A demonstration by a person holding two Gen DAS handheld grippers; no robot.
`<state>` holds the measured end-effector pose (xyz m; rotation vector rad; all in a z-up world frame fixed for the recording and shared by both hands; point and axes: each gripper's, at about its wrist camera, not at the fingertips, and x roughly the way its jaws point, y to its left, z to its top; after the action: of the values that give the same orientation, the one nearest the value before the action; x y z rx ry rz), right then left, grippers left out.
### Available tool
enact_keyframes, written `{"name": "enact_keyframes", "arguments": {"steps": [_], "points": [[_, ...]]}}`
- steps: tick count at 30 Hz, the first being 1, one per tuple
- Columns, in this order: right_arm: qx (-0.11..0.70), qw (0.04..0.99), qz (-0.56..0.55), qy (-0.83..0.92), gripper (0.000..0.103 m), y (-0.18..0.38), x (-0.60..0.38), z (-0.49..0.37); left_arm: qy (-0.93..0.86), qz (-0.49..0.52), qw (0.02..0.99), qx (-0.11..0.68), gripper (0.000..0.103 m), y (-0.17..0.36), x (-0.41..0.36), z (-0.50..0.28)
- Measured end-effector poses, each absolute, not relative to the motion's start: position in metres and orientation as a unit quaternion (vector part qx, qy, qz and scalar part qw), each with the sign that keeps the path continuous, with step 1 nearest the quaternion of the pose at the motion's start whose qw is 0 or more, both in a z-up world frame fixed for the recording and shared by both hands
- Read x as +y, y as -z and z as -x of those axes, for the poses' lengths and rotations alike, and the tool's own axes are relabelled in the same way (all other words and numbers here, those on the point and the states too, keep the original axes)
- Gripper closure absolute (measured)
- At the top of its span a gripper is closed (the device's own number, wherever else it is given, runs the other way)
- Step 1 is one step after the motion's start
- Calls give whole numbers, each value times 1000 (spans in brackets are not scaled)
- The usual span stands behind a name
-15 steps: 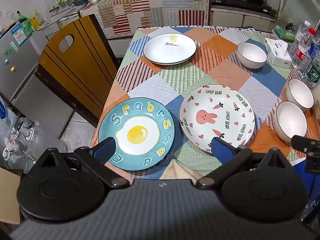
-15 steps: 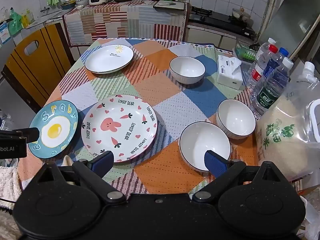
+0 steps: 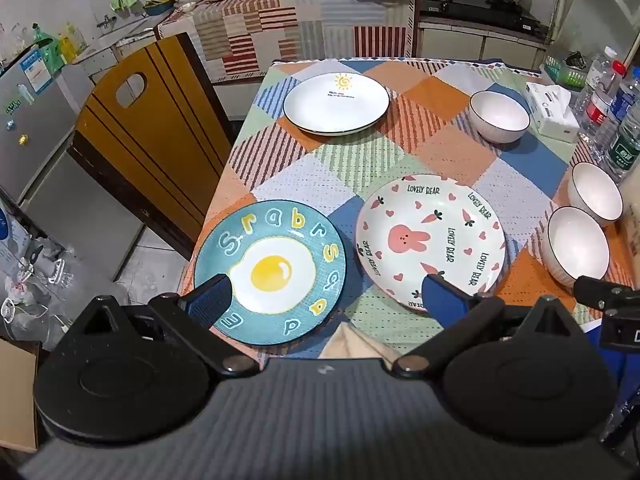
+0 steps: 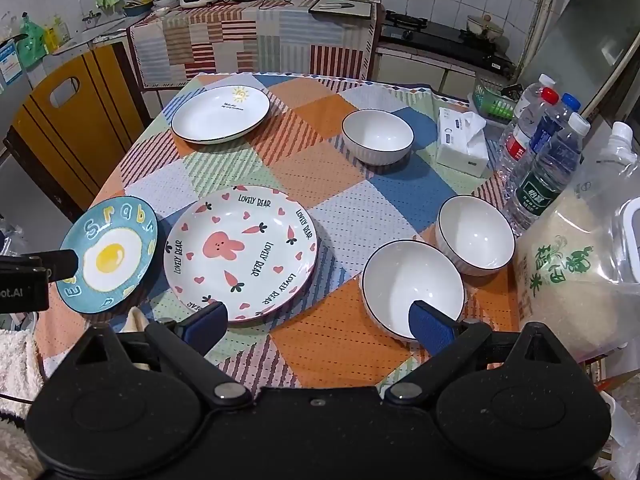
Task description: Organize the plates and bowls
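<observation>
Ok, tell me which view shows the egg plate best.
Left wrist view: the blue fried-egg plate lies whole and near centre. The right wrist view shows it at the left edge, partly covered by the other gripper.

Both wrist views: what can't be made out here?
- Near rim of the egg plate: left wrist view, behind a finger of the left hand-held gripper; right wrist view, partly behind that gripper's body.
- Near rim of the closest bowl: right wrist view, behind a finger of the right hand-held gripper.
- Rice bag: cut off by the right edge.
- Small text under the sun on the white plate: too small to read.
</observation>
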<state>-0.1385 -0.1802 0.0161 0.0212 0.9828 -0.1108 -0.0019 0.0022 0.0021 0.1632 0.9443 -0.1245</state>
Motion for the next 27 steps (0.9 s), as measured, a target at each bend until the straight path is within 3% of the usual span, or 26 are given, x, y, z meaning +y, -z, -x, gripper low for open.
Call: {"name": "enact_keyframes", "arguments": {"steps": [27], "points": [[477, 878, -6, 45, 4, -11, -180, 138, 70, -74, 888, 449, 0, -5, 4, 6]]}}
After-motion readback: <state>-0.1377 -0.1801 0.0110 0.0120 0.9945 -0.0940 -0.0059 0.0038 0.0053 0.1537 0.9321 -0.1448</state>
